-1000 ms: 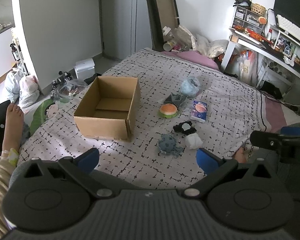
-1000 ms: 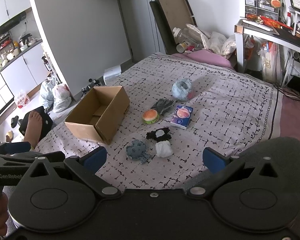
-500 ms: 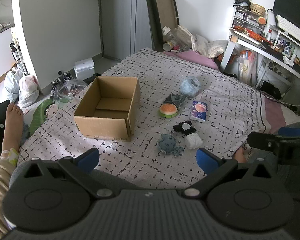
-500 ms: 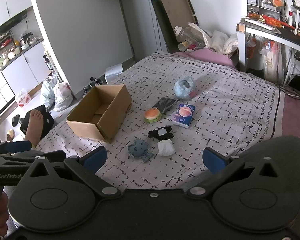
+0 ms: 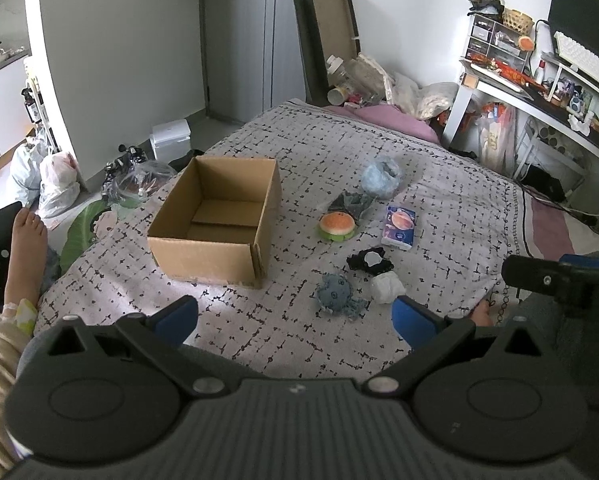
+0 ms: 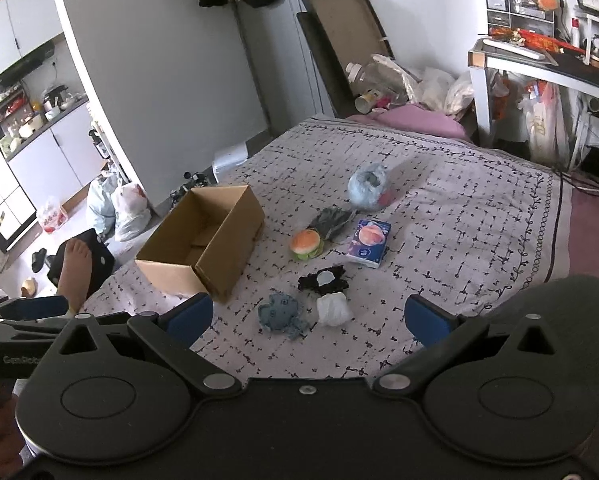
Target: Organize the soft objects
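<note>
An open cardboard box [image 5: 215, 220] [image 6: 203, 242] stands empty on the patterned bed cover. Right of it lie soft objects: a blue plush octopus [image 5: 337, 292] [image 6: 281, 312], a white bundle [image 5: 386, 286] [image 6: 333, 309], a black scrunchie-like item [image 5: 369, 261] [image 6: 324, 278], a burger plush [image 5: 336, 225] [image 6: 307, 243], a grey glove [image 5: 351, 201] [image 6: 331, 220], a pale blue bundle [image 5: 380, 178] [image 6: 367, 186] and a tissue pack [image 5: 398, 226] [image 6: 368, 242]. My left gripper [image 5: 295, 316] and right gripper [image 6: 307, 318] are open and empty, held above the bed's near edge.
A bare foot [image 5: 25, 240] rests at the bed's left side. Bags [image 5: 53, 176] and a white bin [image 5: 170, 139] sit on the floor left. A cluttered desk [image 5: 539, 92] stands right. Pillows and bags [image 5: 383, 92] pile at the bed's far end.
Both grippers have shifted slightly; the view drifts a little toward the objects. Nothing on the bed has moved.
</note>
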Motion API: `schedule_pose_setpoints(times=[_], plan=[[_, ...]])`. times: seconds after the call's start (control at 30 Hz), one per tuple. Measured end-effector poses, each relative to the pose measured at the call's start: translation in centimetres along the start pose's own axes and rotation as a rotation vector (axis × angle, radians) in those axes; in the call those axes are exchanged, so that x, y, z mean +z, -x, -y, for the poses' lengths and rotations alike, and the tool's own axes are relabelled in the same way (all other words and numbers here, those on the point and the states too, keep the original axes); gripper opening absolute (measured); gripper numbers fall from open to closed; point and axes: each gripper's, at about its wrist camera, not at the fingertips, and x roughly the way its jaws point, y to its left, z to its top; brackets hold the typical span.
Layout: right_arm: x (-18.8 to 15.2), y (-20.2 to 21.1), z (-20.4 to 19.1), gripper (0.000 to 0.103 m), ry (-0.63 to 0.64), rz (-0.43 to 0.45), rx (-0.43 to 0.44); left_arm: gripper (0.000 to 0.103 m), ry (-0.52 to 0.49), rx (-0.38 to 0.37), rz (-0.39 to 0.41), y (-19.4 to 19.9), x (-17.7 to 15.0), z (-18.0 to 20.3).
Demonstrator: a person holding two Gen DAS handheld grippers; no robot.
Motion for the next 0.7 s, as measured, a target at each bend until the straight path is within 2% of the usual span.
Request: schedule_pose_setpoints(times=[0.47,0.7], plan=[[0.0,-2.0,1.0,0.103,-0.036,-0.001,0.037,0.102,0.000,0.006,-0.024,-2.8,0.3,0.8],[-0.1,-3.4,1.3,0.103,-0.051,0.000,0.019,0.102,0.008,-0.001,-0.030,-4.4,0.7,1.0]])
